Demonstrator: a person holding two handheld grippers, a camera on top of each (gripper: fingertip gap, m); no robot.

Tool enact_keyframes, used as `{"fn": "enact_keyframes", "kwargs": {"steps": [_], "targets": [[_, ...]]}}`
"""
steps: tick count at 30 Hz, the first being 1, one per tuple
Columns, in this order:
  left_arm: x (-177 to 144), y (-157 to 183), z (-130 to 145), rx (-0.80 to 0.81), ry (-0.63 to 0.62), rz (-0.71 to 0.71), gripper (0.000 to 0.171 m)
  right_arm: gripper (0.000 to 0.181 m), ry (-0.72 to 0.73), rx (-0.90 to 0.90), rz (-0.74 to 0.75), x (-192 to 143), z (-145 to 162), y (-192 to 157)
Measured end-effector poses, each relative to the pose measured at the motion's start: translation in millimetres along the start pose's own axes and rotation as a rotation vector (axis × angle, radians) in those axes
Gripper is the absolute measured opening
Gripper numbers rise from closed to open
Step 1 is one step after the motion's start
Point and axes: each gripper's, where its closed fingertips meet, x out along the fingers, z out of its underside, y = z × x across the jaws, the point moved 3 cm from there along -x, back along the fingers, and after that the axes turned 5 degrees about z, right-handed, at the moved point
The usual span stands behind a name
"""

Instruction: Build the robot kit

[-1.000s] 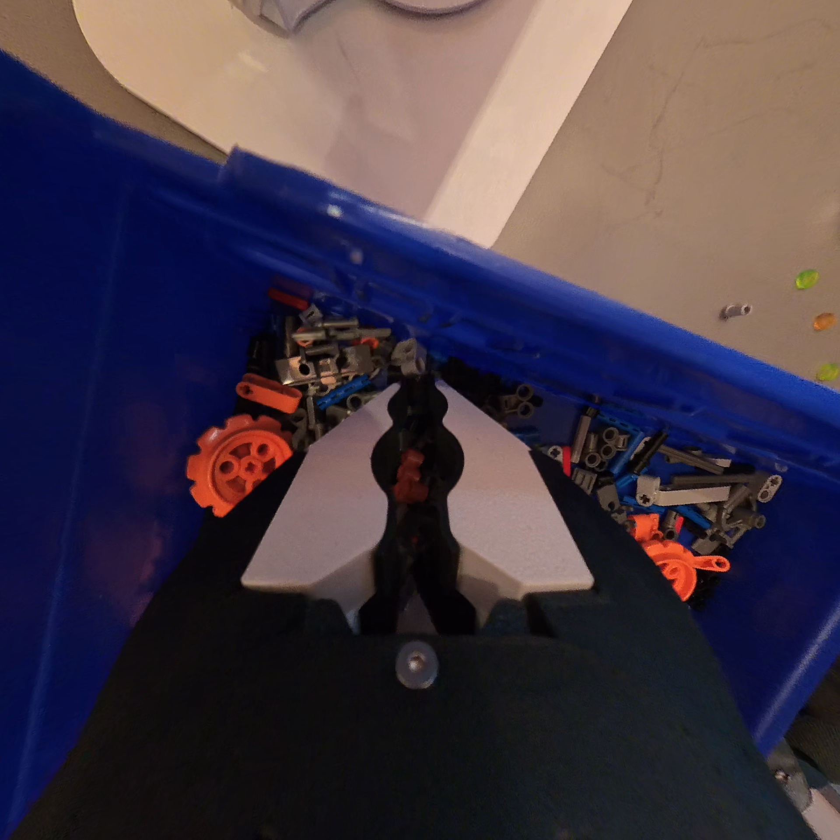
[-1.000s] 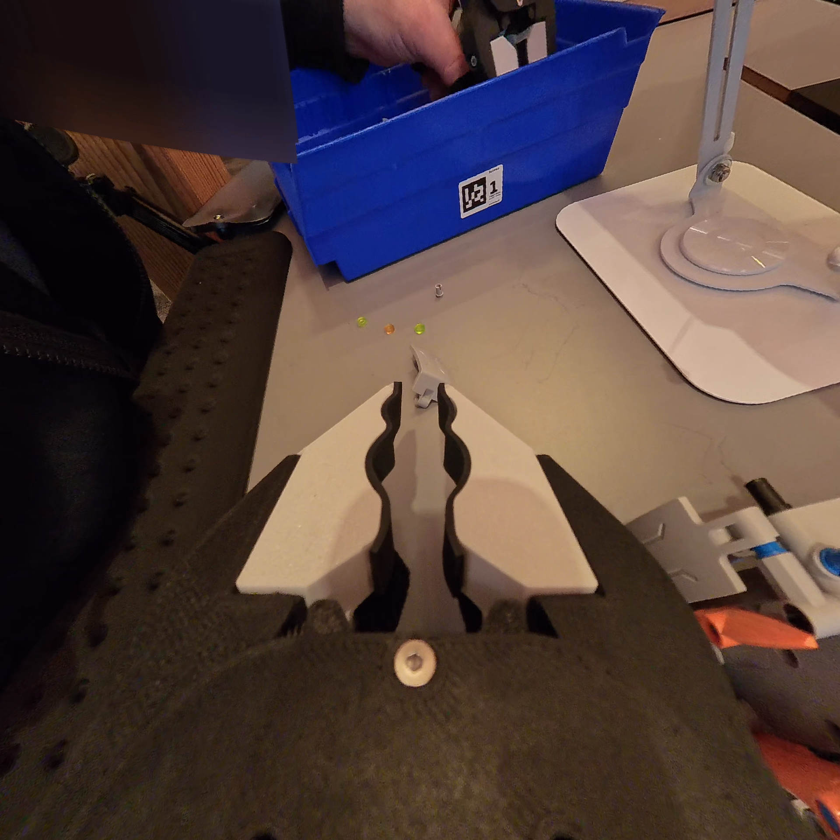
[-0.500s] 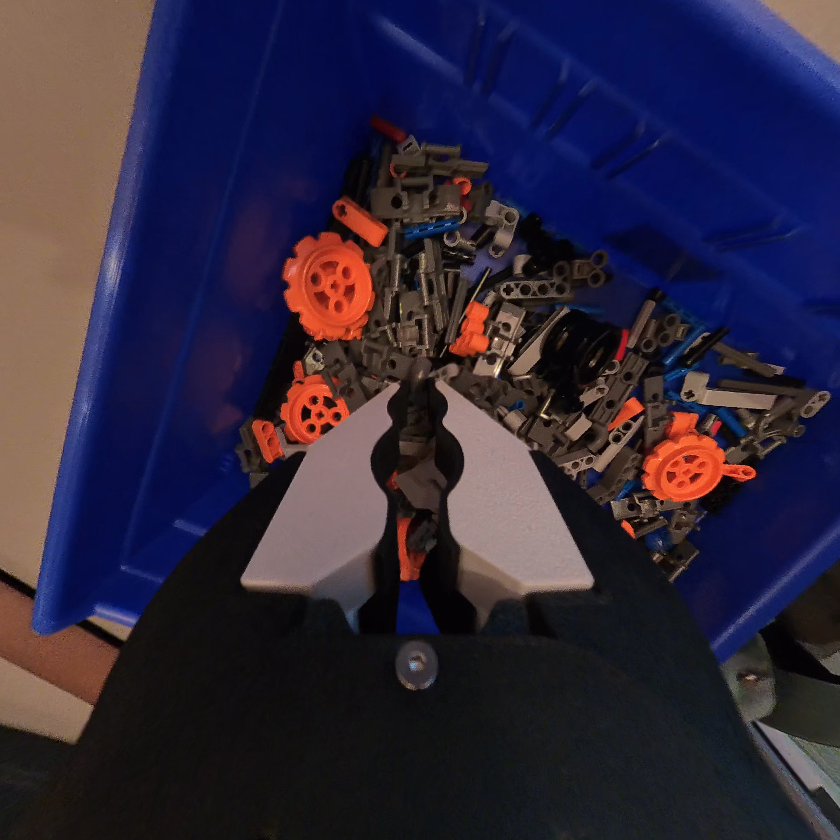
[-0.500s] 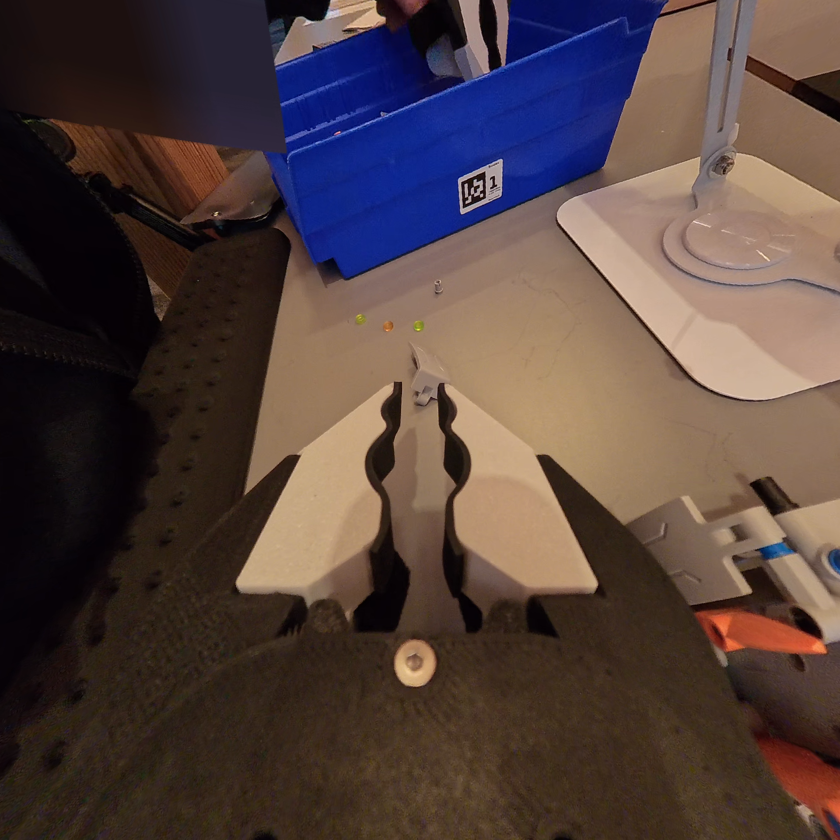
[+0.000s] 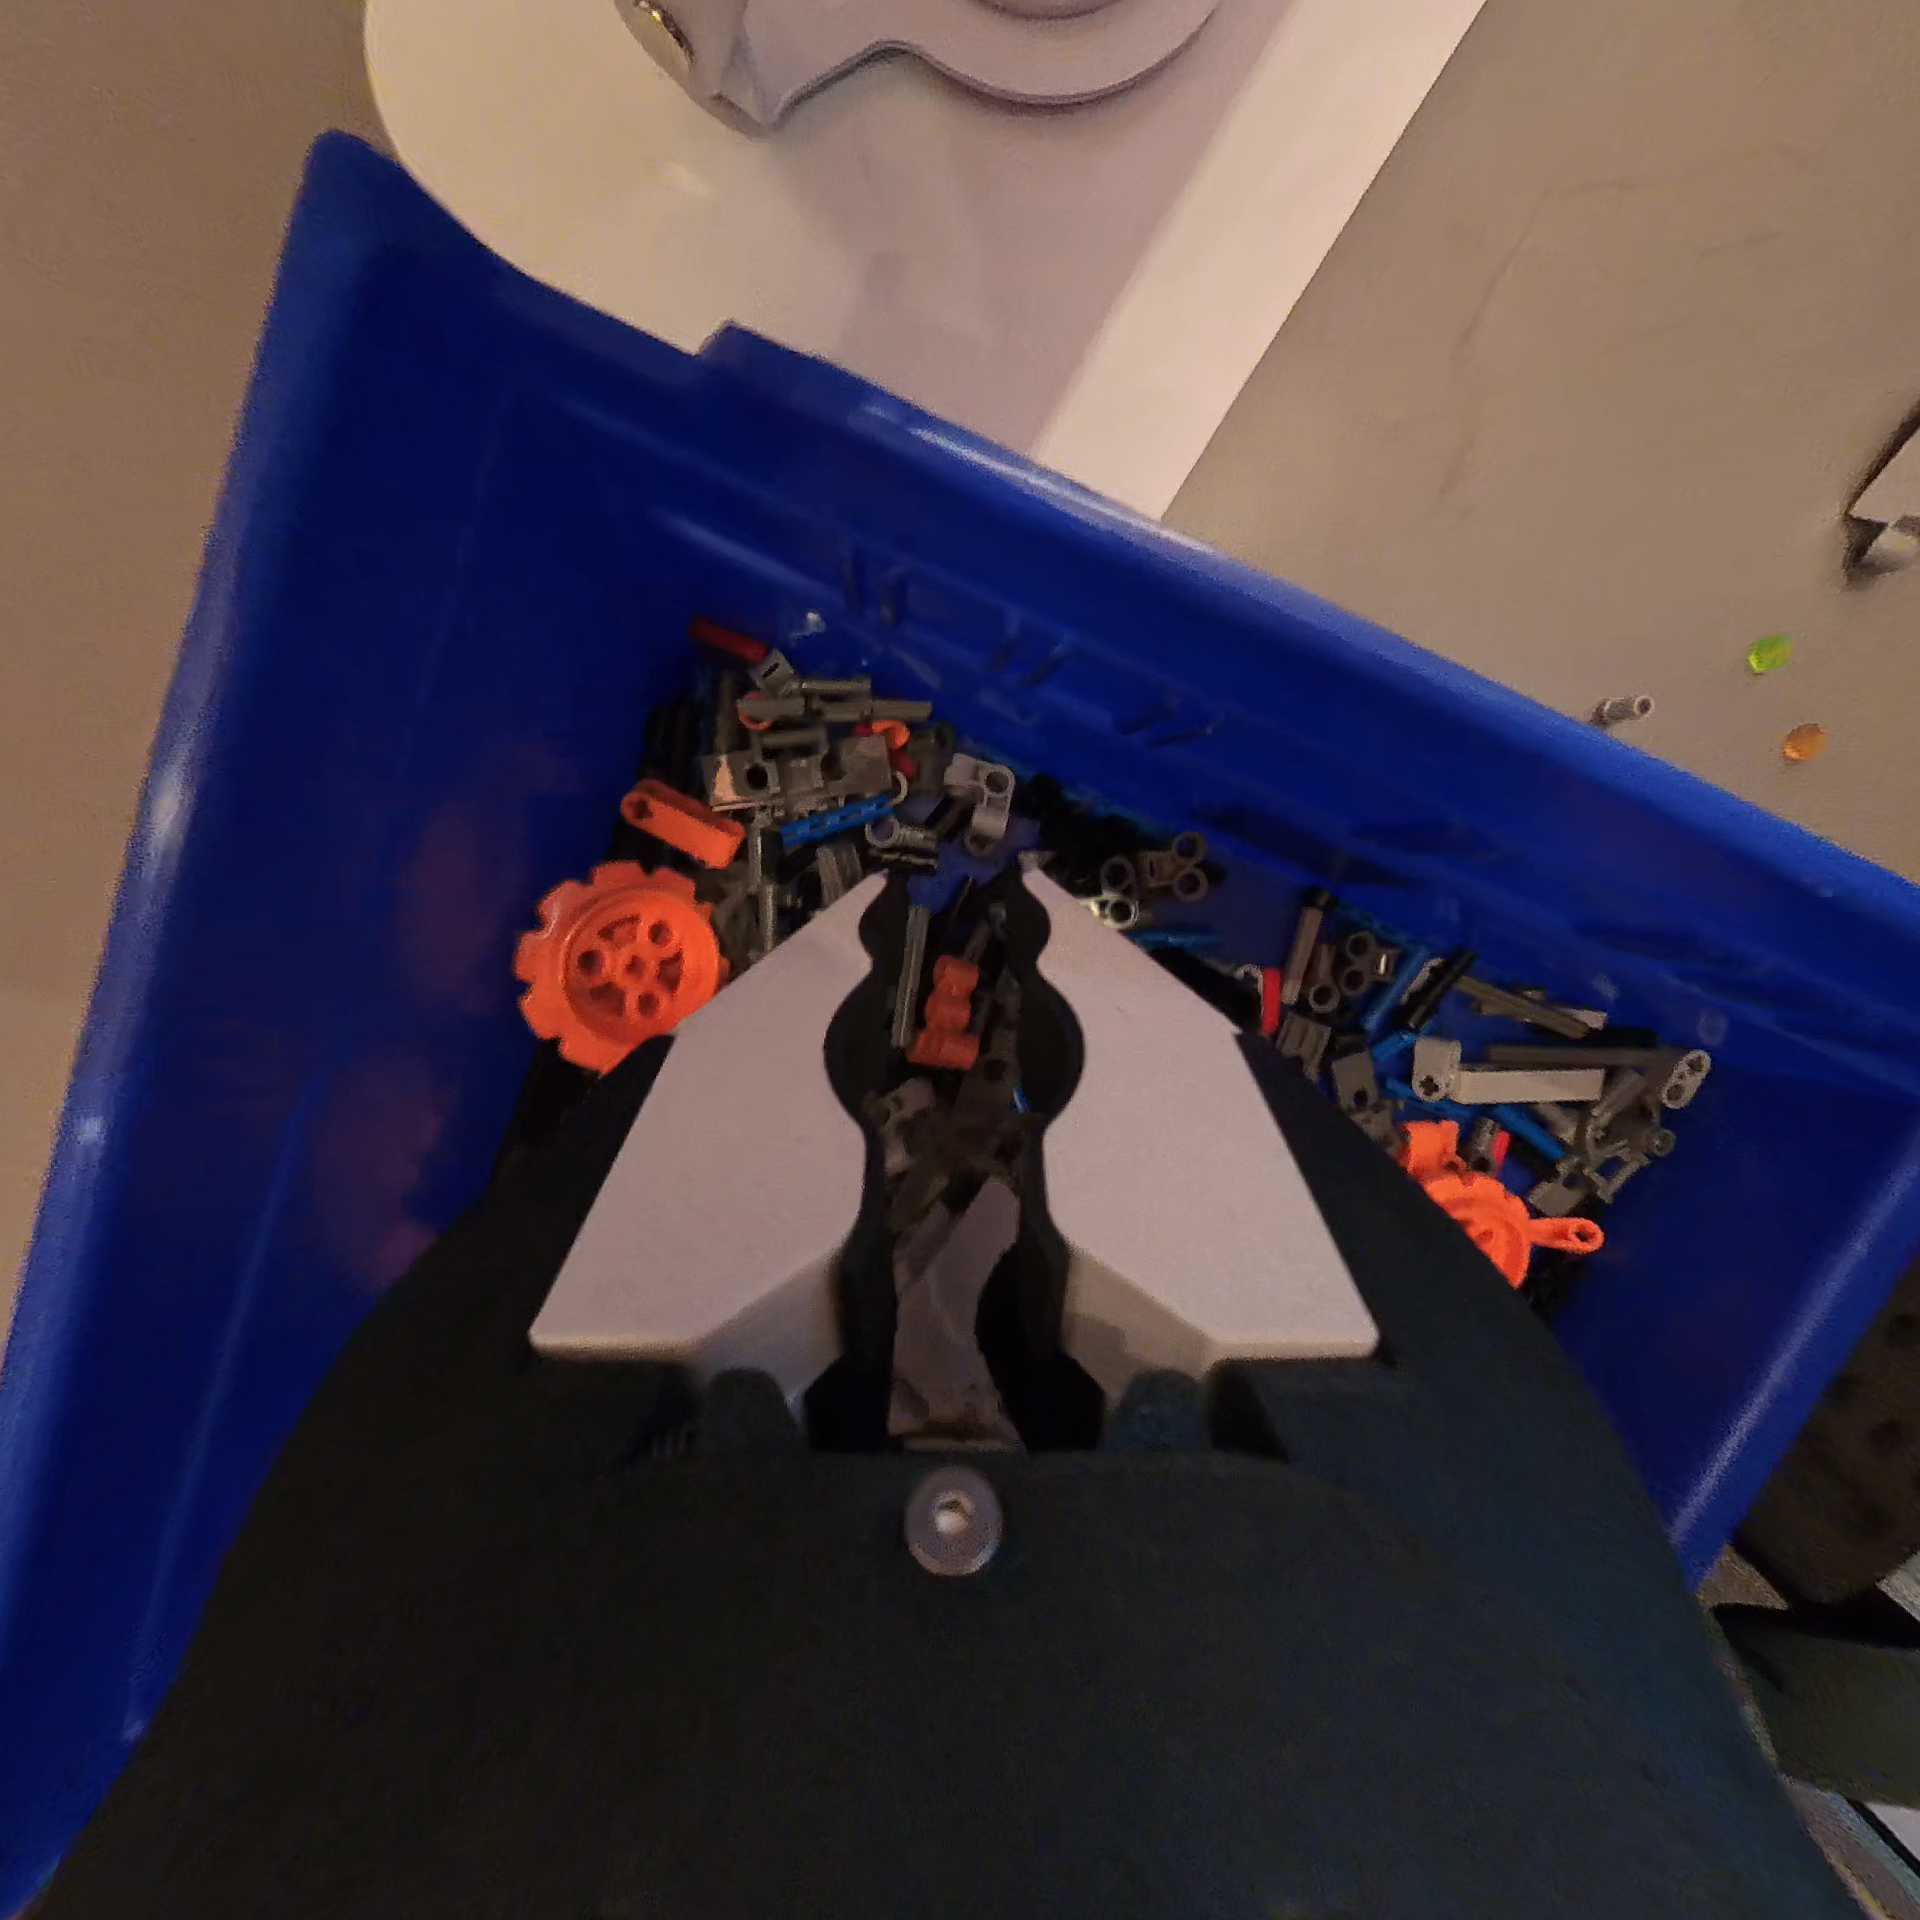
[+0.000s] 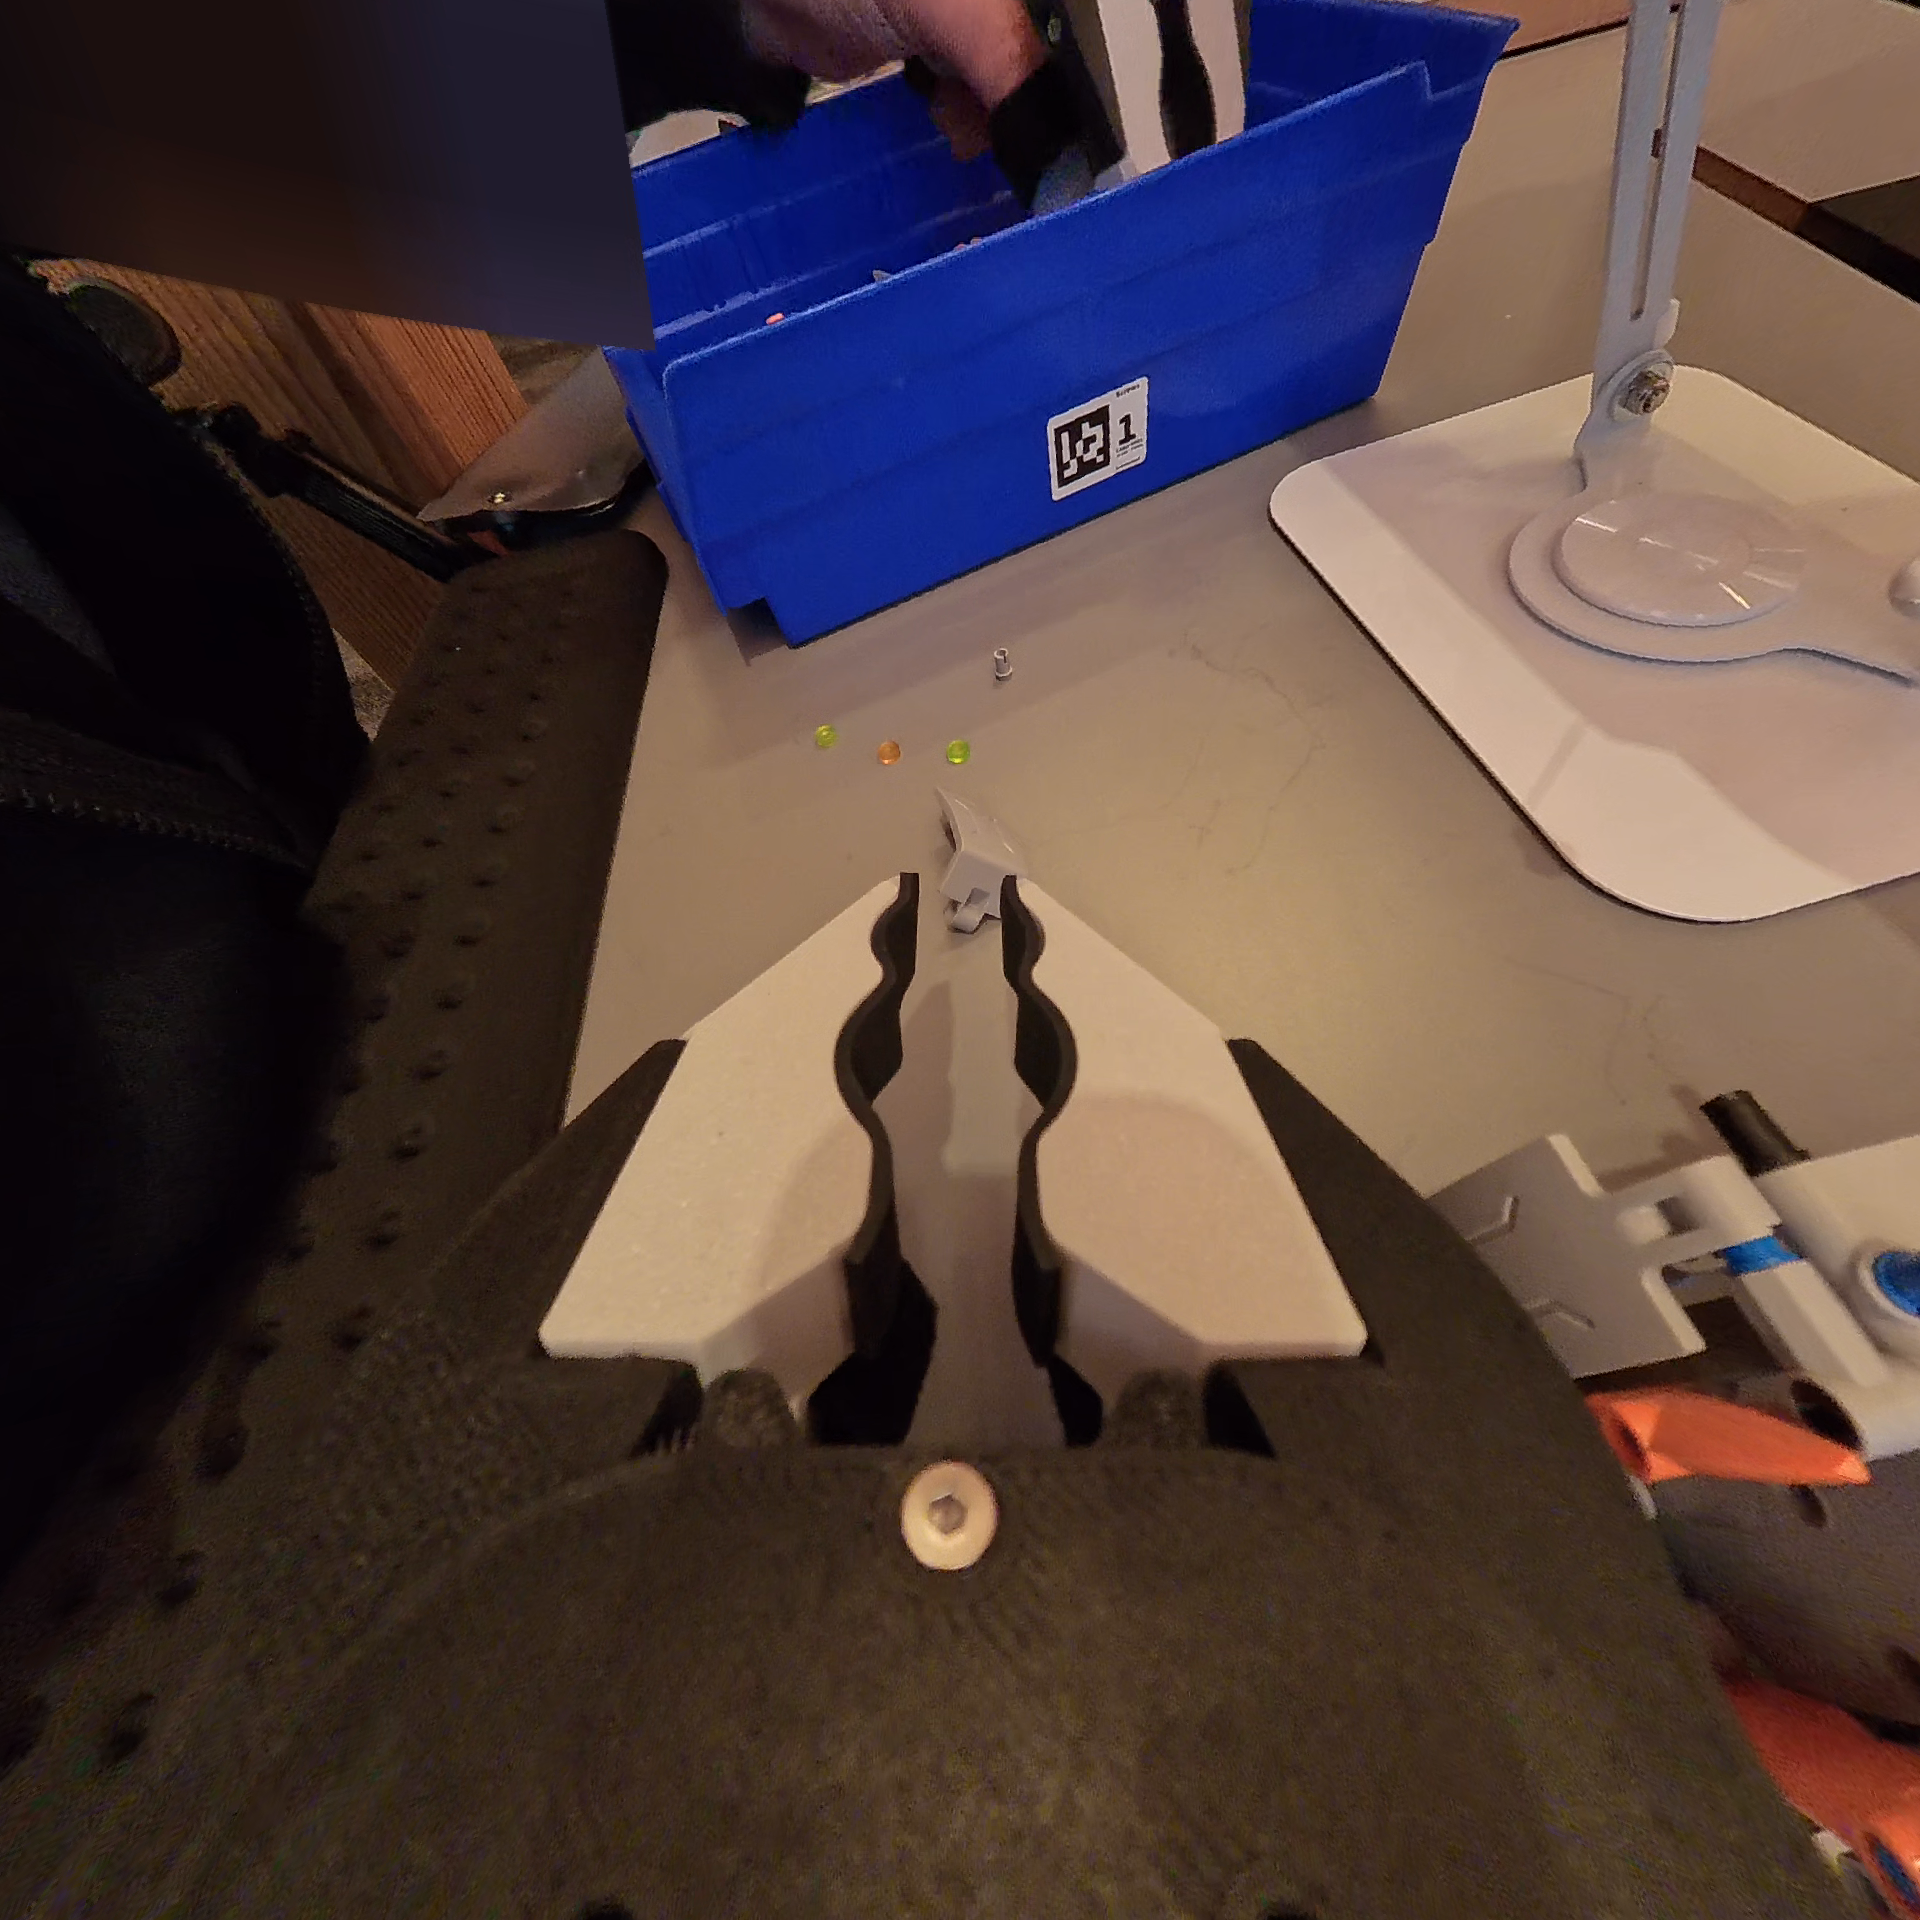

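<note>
Left hand-held gripper (image 5: 951, 883), white fingers with black wavy pads, is lowered inside the blue plastic bin (image 5: 436, 644), tips down among a heap of small plastic building parts (image 5: 831, 769) in grey, black, blue and orange. Jaws stand at a narrow gap. A small orange connector piece (image 5: 943, 1013) and a grey axle (image 5: 912, 961) show in the gap, but I cannot tell whether the pads pinch anything or the parts simply lie below. A large orange toothed wheel (image 5: 620, 966) lies just beside the left finger; a second orange wheel piece (image 5: 1486, 1210) lies well off to the right, near a light grey beam (image 5: 1538, 1081).

From the right wrist view, a hand (image 6: 914, 47) holds that left gripper over the bin's far side. The bin carries a square black-and-white marker sticker (image 6: 1096, 436) on its front wall.

Right hand-held gripper (image 6: 956, 883) hovers low over the grey table (image 6: 1247, 935), jaws narrowly parted and empty. A small light grey curved plastic piece (image 6: 971, 847) lies on the table at the tips, touching or just beside the right fingertip. Beyond it: two green round studs (image 6: 826, 736) (image 6: 958, 750) with one orange round stud (image 6: 888, 751) between, then a small grey pin (image 6: 1002, 661) nearer the bin. A white stand base (image 6: 1558, 727) sits to the right. A partly built white, orange and blue model (image 6: 1714, 1268) lies at the lower right.
</note>
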Motion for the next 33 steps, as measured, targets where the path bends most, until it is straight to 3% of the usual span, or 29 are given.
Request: {"fn": "enact_keyframes", "kwargs": {"steps": [3, 8, 11, 15, 25, 30, 33], "targets": [[16, 5, -4, -0.030, 0.019, 0.071, 0.021, 0.013, -0.001, -0.001, -0.002, 0, 0, 0], [24, 1, -5, 0.026, 0.022, 0.069, 0.026, 0.013, -0.001, 0.000, -0.003, 0, 0, 0], [25, 3, -4, 0.020, 0.012, 0.070, 0.020, 0.013, -0.005, 0.001, -0.003, 1, 1, 0], [19, 4, 3, 0.082, -0.054, 0.018, 0.000, 0.013, -0.003, -0.001, 0.000, 0, 1, 0], [1, 15, 49, 0.054, -0.205, 0.063, 0.000, 0.013, -0.008, 0.002, 0.000, 1, 2, 1], [-6, 37, 64, 0.068, -0.286, 0.148, 0.000, 0.013, -0.009, 0.002, 0.000, 1, 2, 1], [-13, 37, 59, 0.063, -0.253, 0.140, 0.000, 0.013, -0.008, 0.000, 0.001, 1, 2, 1]]}}
